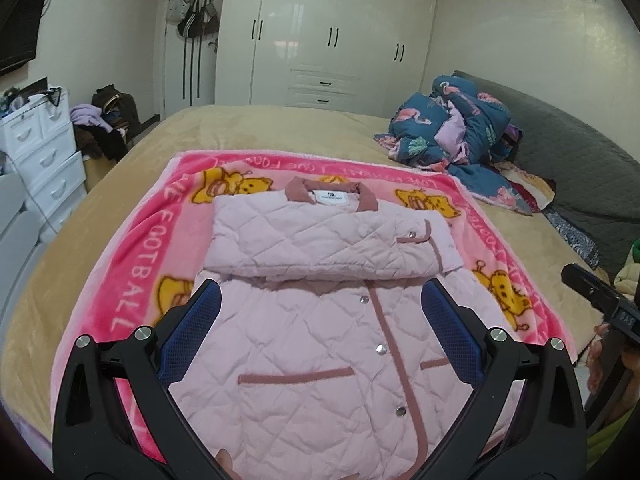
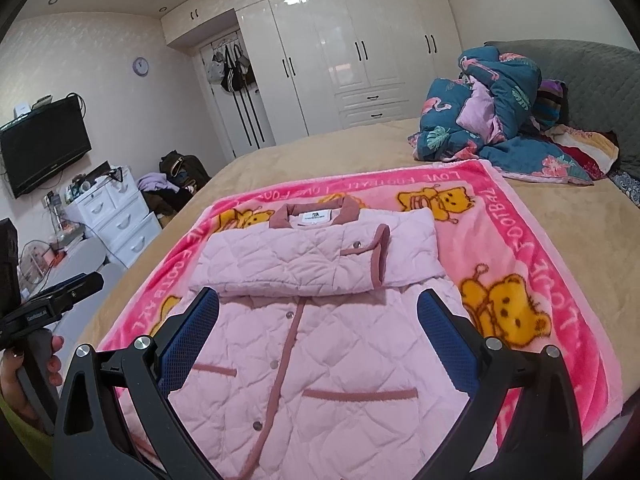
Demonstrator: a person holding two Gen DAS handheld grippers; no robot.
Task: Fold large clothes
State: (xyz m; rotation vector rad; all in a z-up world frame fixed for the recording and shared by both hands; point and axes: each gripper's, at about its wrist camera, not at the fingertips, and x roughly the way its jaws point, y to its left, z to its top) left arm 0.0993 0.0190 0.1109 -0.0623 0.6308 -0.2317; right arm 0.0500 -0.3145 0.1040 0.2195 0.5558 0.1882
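Left gripper (image 1: pixel 320 300) spread wide, nothing between its blue pads (image 1: pixel 448 328), poised above the jacket's lower half. Right gripper (image 2: pixel 318 308) likewise wide and empty over the same region. Pink quilted jacket (image 1: pixel 312 340) lies front-up on the pink cartoon blanket (image 1: pixel 136 264), collar at 12 o'clock, sleeves folded across the chest. Blanket rests on the tan bed (image 1: pixel 280 128). Crumpled blue quilt (image 2: pixel 496 120) at 2 o'clock, well apart.

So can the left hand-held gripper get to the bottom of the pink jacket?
Probably yes. The left hand-held gripper hangs open right above the pink jacket, whose lower half lies flat on the blanket with nothing on top of it.
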